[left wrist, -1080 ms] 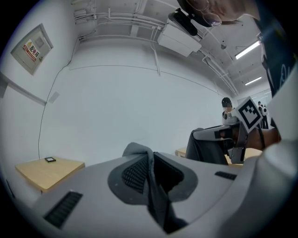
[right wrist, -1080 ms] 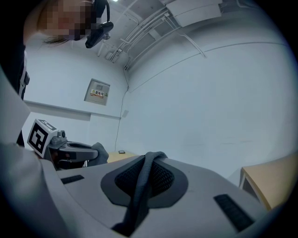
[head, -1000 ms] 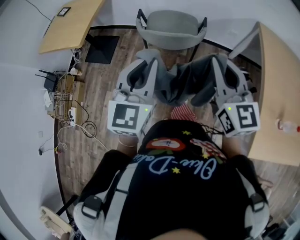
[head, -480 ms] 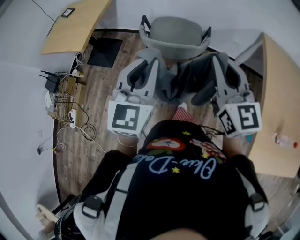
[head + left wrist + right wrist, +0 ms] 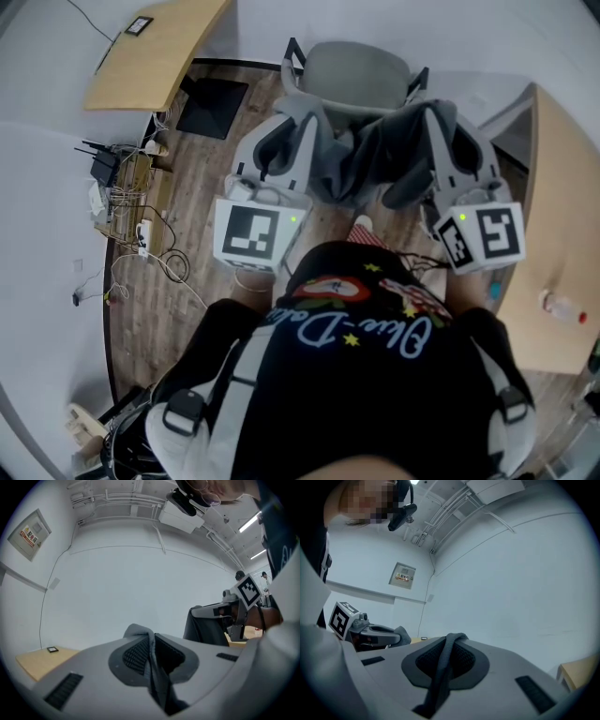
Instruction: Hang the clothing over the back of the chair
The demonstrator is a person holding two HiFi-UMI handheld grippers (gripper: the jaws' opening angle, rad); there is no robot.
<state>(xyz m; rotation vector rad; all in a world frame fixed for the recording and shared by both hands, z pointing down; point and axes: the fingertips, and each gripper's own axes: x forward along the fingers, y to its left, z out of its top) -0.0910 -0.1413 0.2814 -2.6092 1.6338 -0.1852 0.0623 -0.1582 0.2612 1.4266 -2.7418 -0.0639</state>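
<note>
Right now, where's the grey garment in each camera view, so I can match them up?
Head view: grey garment, upper centre, strung between left gripper and right gripper, before the grey chair.
Left gripper view: bottom centre, pinched in the jaws.
Right gripper view: bottom centre, a dark strip in the jaws.
Shared landmark: left marker cube and right marker cube, both in head view; each gripper view shows the other's.

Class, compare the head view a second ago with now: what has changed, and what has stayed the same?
The left gripper and right gripper have carried the grey clothing forward towards the chair. Unchanged: both stay shut on the clothing, which hangs between them.
</note>
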